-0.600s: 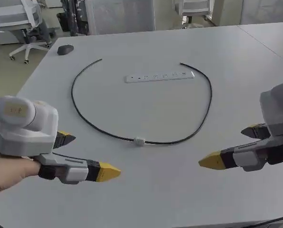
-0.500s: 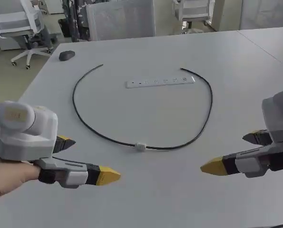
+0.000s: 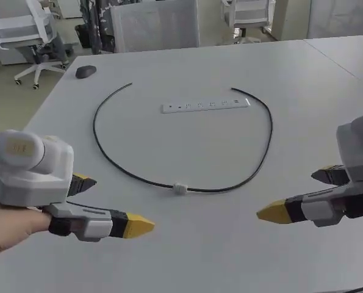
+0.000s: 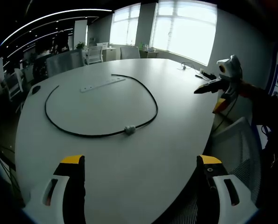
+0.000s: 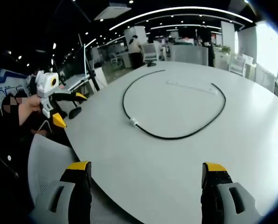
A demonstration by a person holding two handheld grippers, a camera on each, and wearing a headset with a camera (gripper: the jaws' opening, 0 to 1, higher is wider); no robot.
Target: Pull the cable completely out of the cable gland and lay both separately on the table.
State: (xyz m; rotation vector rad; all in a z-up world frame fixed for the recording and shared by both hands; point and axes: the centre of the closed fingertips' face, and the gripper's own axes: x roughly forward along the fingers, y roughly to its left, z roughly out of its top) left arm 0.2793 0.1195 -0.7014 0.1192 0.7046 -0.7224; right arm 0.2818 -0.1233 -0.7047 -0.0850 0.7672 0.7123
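A long black cable lies in a wide U on the white table. A small white cable gland sits on it at the near bottom of the curve. My left gripper hovers open at the near left, short of the gland. At the near right my right gripper is open too, apart from the cable. Nothing is held in either.
A white power strip lies inside the loop at the far side. A dark mouse rests at the table's far left corner. Office chairs stand beyond the table.
The camera dipped slightly, so the table looks shifted down in the picture. Both grippers stay open and hardly move; cable and gland are unmoved.
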